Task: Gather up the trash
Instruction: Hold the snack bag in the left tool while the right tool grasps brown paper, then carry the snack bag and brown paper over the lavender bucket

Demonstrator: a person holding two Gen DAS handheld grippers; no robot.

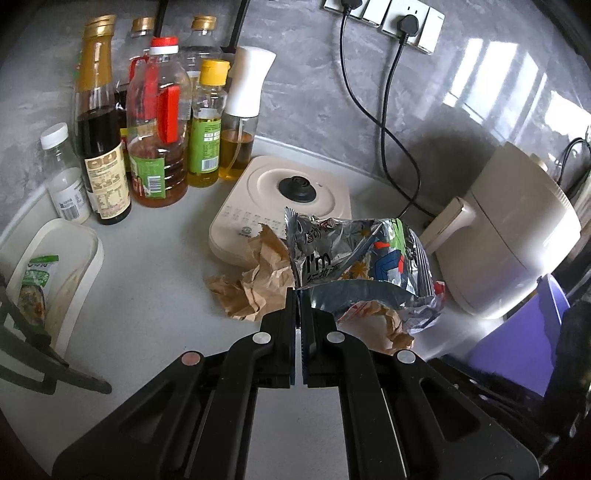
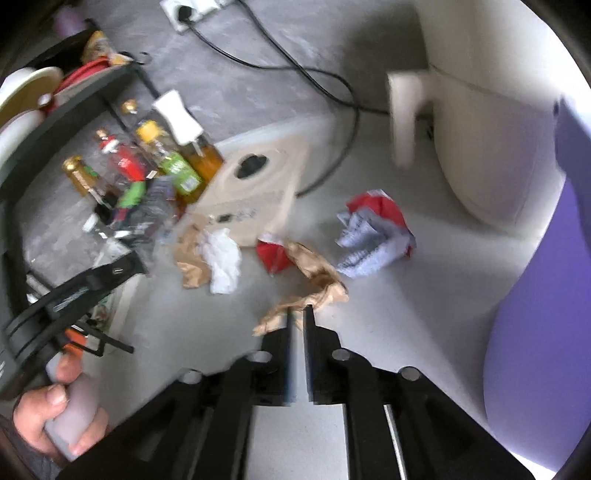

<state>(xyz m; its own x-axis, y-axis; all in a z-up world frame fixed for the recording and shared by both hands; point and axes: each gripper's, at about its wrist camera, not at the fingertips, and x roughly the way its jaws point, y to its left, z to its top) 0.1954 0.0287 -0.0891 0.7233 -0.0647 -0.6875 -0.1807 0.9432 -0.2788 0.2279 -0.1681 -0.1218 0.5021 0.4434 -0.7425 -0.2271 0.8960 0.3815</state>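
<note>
Trash lies on the grey counter (image 1: 155,295) in a loose heap. The left gripper (image 1: 298,295) is squeezed tight on the edge of a shiny silver snack bag (image 1: 354,254), and the bag sticks up in front of its tips. Crumpled brown paper (image 1: 255,284) lies just beside and behind the bag, against a cream kettle base (image 1: 258,192) with a black knob in the middle.

The right gripper (image 2: 300,314) has its jaws a little way apart. Its tips are right at a twist of brown paper (image 2: 314,280); this blurry view does not show whether they touch it. Near that paper are a red scrap (image 2: 271,254), a red and white crumpled wrapper (image 2: 373,232), and a white tissue (image 2: 223,258) lying on more brown paper.

A person's hand (image 2: 55,417) holds the handle of the left gripper at the lower left.

Further back stand oil and sauce bottles (image 1: 155,125) in a bunch. A cream air fryer (image 1: 517,229) sits on the right, with a purple bin (image 2: 546,295) beside it. Black cords (image 1: 384,110) run up to wall sockets (image 1: 391,14).
</note>
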